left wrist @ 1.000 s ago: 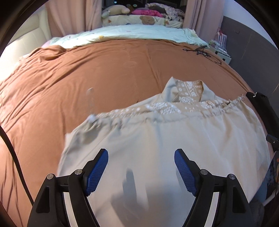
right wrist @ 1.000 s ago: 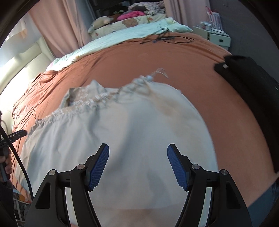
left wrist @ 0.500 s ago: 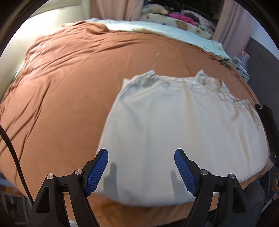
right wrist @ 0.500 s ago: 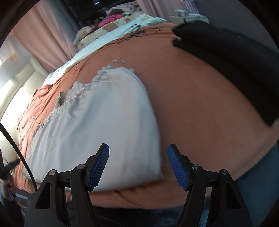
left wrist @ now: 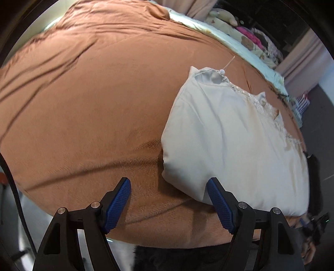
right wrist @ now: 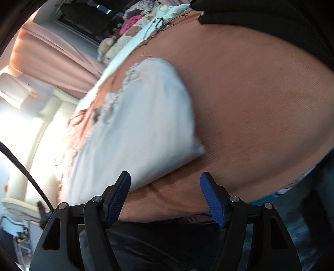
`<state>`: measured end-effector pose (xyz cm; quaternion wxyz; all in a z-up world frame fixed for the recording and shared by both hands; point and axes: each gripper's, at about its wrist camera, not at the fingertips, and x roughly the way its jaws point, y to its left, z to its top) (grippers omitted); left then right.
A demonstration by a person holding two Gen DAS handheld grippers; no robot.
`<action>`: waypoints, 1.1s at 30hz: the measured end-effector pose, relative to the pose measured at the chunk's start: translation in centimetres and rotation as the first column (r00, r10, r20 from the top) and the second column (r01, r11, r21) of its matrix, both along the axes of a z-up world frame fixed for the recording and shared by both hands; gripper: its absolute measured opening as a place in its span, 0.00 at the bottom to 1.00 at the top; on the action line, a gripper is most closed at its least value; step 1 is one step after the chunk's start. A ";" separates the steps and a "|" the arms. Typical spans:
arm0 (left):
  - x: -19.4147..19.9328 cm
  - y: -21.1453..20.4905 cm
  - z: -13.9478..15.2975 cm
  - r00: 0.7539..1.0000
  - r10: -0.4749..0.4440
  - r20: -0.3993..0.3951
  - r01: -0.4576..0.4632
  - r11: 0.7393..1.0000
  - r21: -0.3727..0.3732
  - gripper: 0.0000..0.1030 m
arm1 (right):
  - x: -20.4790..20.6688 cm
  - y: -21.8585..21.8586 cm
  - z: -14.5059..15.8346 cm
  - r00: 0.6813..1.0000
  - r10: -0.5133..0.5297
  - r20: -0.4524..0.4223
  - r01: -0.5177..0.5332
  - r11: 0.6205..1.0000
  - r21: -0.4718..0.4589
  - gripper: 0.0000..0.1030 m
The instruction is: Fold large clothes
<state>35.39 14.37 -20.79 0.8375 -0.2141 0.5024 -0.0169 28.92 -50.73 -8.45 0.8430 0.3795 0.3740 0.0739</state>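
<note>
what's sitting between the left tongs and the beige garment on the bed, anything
Nothing visible. The left tongs are open, with only bare brown bedspread between them and the near corner of the beige garment, which lies just ahead by the tongs' right finger. The right tongs are open too.

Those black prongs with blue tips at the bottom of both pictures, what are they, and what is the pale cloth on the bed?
Each pair is a hand-held gripper, carried by a person, with a camera looking out along its fingers. One picture comes from the left hand-held gripper, the other from the right hand-held gripper. Both are open and hold nothing. The cream garment lies folded on the brown bedspread, waiting for more folding. A dark garment lies further along the bed.
</note>
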 end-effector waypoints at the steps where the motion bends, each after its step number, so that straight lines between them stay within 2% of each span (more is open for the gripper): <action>1: 0.1 0.2 -0.3 1.000 0.007 -0.003 -0.008 0.999 -0.035 0.68 | 0.2 -0.1 -0.1 1.000 0.001 0.004 -0.001 1.000 0.011 0.66; 3: 0.4 0.5 -0.9 1.000 0.017 -0.012 -0.018 0.995 -0.098 0.61 | 0.7 -0.3 -0.3 1.000 -0.003 0.006 0.003 1.000 0.026 0.63; 6: 1.1 0.3 -1.4 1.000 0.016 -0.007 -0.017 0.991 -0.132 0.58 | 1.3 -0.5 -1.0 1.000 -0.022 0.000 0.021 0.998 0.055 0.53; 11: 2.8 0.4 -2.2 1.000 0.014 -0.001 -0.014 0.987 -0.161 0.55 | 3.0 -1.2 -1.9 0.996 -0.086 -0.005 0.086 0.991 0.101 0.21; 14: 3.5 0.4 -2.5 1.000 0.021 0.011 -0.018 0.985 -0.173 0.51 | 2.9 -1.3 -2.0 0.994 -0.107 0.026 0.103 0.988 0.112 0.10; 16: 3.6 0.1 -2.4 1.000 0.020 0.016 -0.017 0.987 -0.158 0.47 | 2.6 -1.6 -1.8 0.992 -0.118 0.048 0.112 0.987 0.115 0.07; 17: 3.4 -0.2 -2.2 1.000 0.012 0.015 -0.010 0.988 -0.155 0.38 | 2.6 -1.3 -1.8 0.991 -0.123 0.056 0.116 0.987 0.109 0.07; 19: 2.9 -0.5 -2.0 1.000 0.008 0.010 -0.006 0.989 -0.146 0.32 | 2.7 -0.6 -2.1 0.989 -0.131 0.063 0.126 0.989 0.083 0.06; 20: 2.6 -0.5 -1.8 1.000 0.005 0.011 -0.003 0.989 -0.147 0.23 | 2.5 -0.2 -2.0 0.989 -0.135 0.065 0.130 0.988 0.078 0.06; 23: 1.6 -0.6 -1.0 1.000 -0.001 0.030 0.007 0.982 -0.187 0.14 | 2.5 0.4 -2.2 0.986 -0.154 0.061 0.150 0.987 0.062 0.06; 27: 0.0 -1.4 0.4 0.998 -0.019 0.060 0.031 0.979 -0.201 0.14 | 2.4 0.6 -2.0 0.985 -0.171 0.032 0.169 0.984 0.058 0.06; 29: -0.2 -1.1 0.3 0.998 -0.018 0.054 0.029 0.979 -0.201 0.15 | 2.0 1.2 -0.8 0.987 -0.158 0.023 0.157 0.987 0.013 0.10; 31: 0.0 -0.5 -0.4 1.000 -0.002 0.029 0.009 0.973 -0.231 0.18 | 1.2 2.1 0.8 0.988 -0.152 0.027 0.153 0.987 -0.042 0.11; 33: -0.2 0.7 -1.1 1.000 0.030 0.007 -0.026 0.958 -0.287 0.28 | 0.3 3.1 2.6 0.990 -0.132 0.042 0.135 0.986 -0.094 0.11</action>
